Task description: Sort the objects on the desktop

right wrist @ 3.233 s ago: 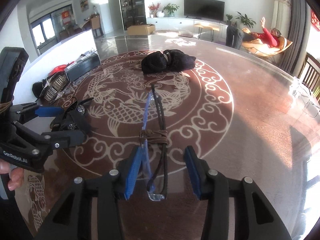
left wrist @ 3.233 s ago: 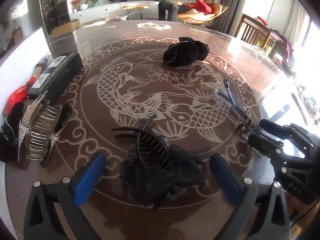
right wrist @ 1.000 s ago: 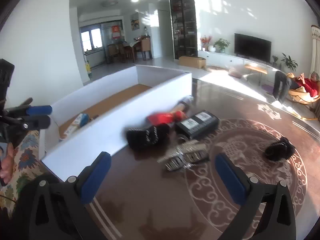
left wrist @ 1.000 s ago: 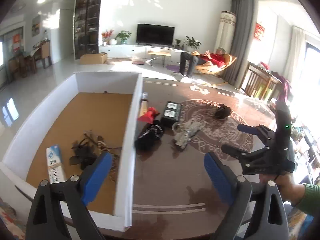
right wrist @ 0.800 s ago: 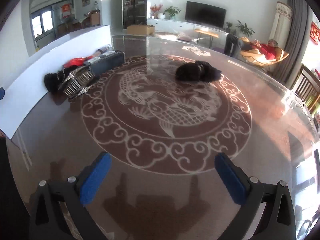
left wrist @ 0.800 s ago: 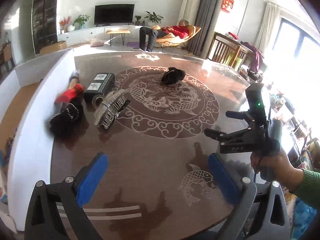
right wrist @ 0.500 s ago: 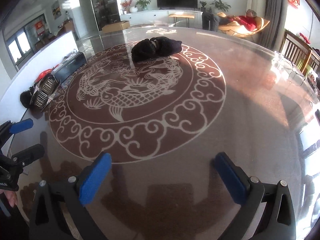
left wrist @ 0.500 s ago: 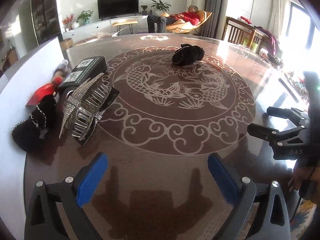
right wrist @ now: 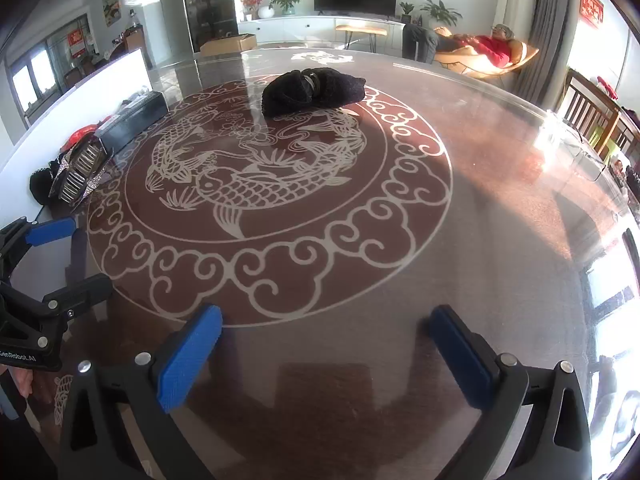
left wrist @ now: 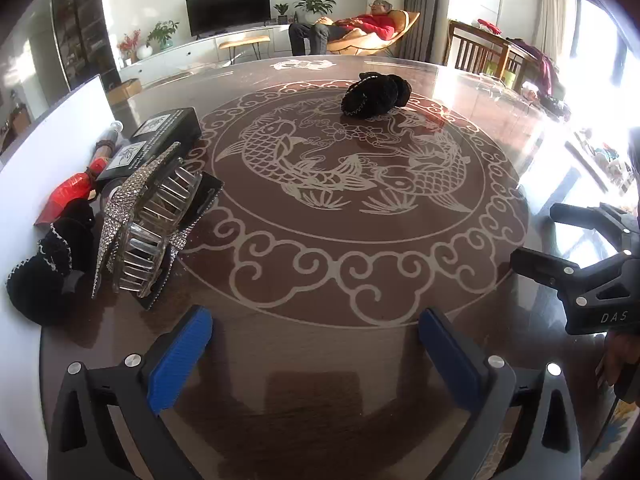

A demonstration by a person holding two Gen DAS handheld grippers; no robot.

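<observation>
My left gripper [left wrist: 316,328] is open low over the near part of the round table, with nothing between its blue pads. A large rhinestone hair claw [left wrist: 148,216] lies ahead to its left, beside a black beaded pouch [left wrist: 44,268], a black box [left wrist: 160,136] and a red-tipped item [left wrist: 76,184]. A black knitted bundle [left wrist: 376,94] rests at the far side of the fish pattern. My right gripper [right wrist: 326,340] is also open and empty, with the black bundle [right wrist: 312,90] far ahead and the hair claw [right wrist: 78,170] at its left. The right gripper [left wrist: 536,236] shows at the left view's right edge.
A white box wall [left wrist: 52,128] runs along the table's left edge. A glass top with a koi and cloud pattern [right wrist: 256,184] covers the table. A person lies in a lounge chair [left wrist: 360,28] behind it. Wooden chairs [right wrist: 592,116] stand at the far right.
Both grippers have come back from the white box to the table, lower and closer than half a second ago. The clip and glasses seen between the fingers earlier are gone.
</observation>
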